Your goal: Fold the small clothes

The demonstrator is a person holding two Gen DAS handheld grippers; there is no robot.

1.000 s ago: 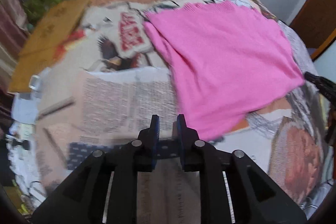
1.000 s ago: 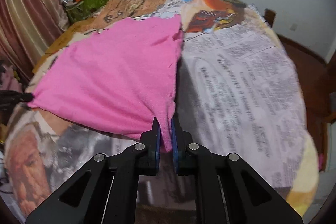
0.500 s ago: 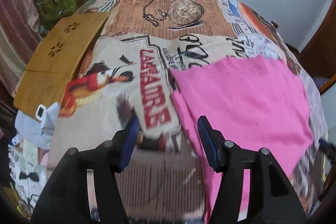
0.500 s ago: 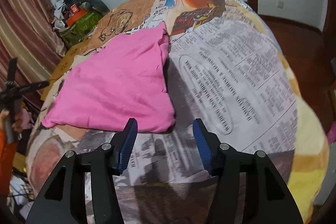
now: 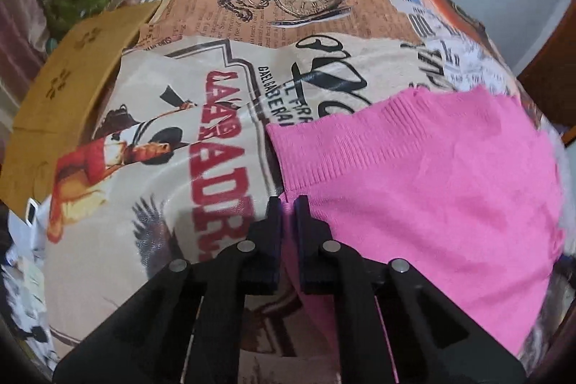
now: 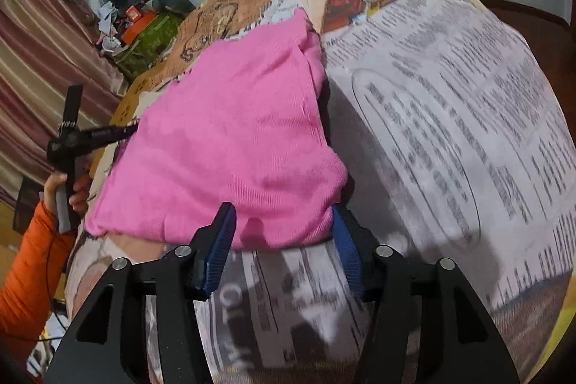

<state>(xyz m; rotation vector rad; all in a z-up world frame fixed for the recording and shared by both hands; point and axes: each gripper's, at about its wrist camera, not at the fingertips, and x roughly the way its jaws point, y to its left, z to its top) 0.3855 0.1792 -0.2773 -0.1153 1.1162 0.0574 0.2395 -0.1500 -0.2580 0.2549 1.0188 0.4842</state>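
Pink knitwear lies partly folded on a bed spread with a newspaper-print cover, as a person works on it with a pair of hand-held tongs. At the far left of the right-hand view, an orange sleeve and a hand steady the left gripper, which reaches in to the garment's left edge. Seen from its own camera, that tool is clamped on the pink sweater just below the ribbed hem, with a fold of knit pinched between the narrow jaws; the hold appears meant to pin that corner so the cloth can be drawn over. Moving right, the sweater covers the middle of the bed, its ribbed band toward the far side and its near edge doubled under. At that near right corner the right gripper straddles the cloth, blue pads either side of the bunched edge, jaws closing but not yet pressing on it. The pairing suggests the next fold needs both near corners lifted together. Farther right, only the printed cover shows. Clutter sits piled beyond the bed at the left wall.
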